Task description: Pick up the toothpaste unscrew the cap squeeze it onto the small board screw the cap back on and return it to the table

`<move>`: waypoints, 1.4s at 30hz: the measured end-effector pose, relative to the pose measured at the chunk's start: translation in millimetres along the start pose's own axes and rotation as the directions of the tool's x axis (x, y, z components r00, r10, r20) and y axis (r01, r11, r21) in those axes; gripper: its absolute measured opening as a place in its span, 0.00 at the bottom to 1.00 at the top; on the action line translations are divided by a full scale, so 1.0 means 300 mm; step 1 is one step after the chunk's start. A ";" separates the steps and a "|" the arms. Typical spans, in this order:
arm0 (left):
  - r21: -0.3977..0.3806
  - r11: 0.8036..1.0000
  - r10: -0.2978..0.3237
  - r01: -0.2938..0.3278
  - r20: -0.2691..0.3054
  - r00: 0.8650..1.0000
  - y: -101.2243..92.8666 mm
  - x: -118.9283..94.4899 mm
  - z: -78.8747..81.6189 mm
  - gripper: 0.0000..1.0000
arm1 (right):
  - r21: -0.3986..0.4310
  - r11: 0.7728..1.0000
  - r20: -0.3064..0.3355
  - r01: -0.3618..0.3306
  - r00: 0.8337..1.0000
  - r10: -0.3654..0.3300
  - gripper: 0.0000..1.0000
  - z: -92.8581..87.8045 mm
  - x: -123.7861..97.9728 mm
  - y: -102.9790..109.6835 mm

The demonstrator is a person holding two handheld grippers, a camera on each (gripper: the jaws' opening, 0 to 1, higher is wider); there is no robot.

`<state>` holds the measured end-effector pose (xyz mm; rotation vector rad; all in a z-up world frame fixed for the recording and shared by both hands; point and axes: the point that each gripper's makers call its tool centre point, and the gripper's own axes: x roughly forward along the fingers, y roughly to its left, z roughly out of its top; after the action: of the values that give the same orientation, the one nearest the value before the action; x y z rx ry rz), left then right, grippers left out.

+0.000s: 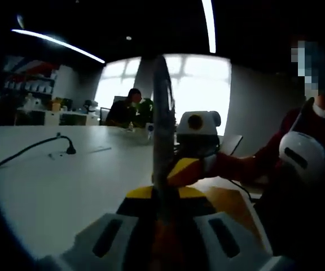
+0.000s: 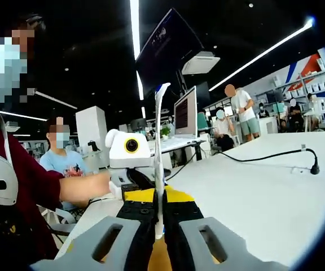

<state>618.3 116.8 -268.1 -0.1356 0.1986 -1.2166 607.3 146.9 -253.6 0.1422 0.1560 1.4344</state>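
Toothpaste tube [image 2: 159, 152] upright, edge-on, above white table [image 2: 275, 197]; right gripper [image 2: 159, 228] pinches lower part. Left gripper [image 1: 161, 212] narrowed round it too; likely bracing for cap work. Board [image 1: 230, 203] below

In the left gripper view the tube [image 1: 162, 130] stands up between the left claw's [image 1: 163, 212] jaws, with the right claw [image 1: 196, 148] just behind and to its right. The table [image 1: 66, 180] spreads ahead and left of the claws; a cable [image 1: 33, 148] lies on it far left. In the right gripper view the tube [image 2: 159, 158] rises between the right claw's [image 2: 159, 226] jaws, the left claw [image 2: 130, 155] just left, a monitor [image 2: 186, 113] beyond.
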 end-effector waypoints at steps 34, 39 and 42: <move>0.080 0.996 0.045 -0.044 -0.020 0.999 0.055 0.020 -0.052 0.12 | -0.069 0.996 -0.024 0.049 0.998 -0.051 0.02 -0.040 0.022 -0.074; 0.085 0.995 0.047 -0.045 -0.016 0.999 0.058 0.022 -0.056 0.12 | -0.079 0.995 -0.024 0.053 0.998 -0.055 0.02 -0.042 0.021 -0.079; 0.084 0.996 0.045 -0.044 -0.016 0.999 0.064 0.023 -0.055 0.12 | -0.083 0.995 -0.024 0.055 0.998 -0.057 0.02 -0.043 0.020 -0.081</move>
<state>634.4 116.9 -288.6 -0.0472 0.1653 -1.1800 629.1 149.7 -271.0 0.0510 0.1213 1.3846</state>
